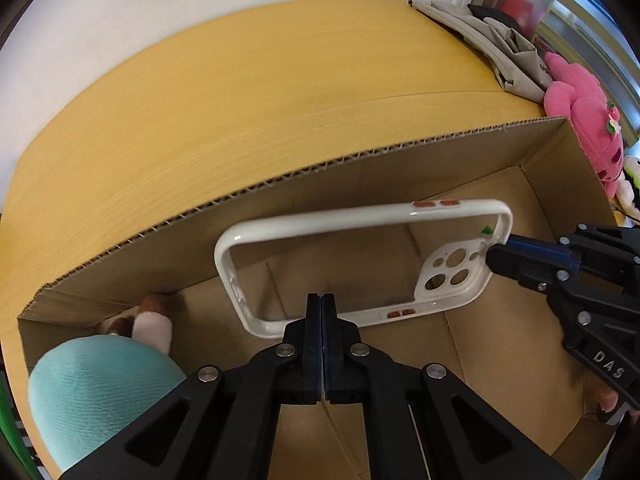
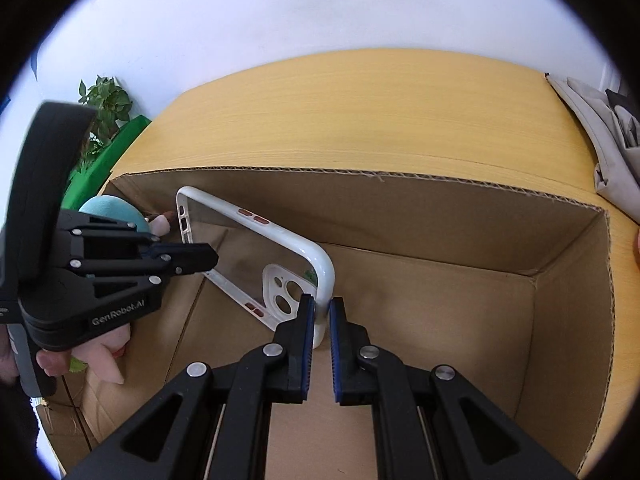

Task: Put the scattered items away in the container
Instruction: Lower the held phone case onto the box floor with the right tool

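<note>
A white phone case with a clear back hangs tilted inside the open cardboard box. My right gripper is shut on the case's short rim beside the camera cutout; the left wrist view shows this gripper coming in from the right. My left gripper is shut, its fingers pressed together with nothing visible between them, its tips lying over the case's long lower rim. In the right wrist view the left gripper sits at that same rim.
A teal plush and a small brown-and-pink plush lie in the box's left corner. The box stands on a yellow wooden table. Outside it are a pink plush, a beige cloth bag and a plant.
</note>
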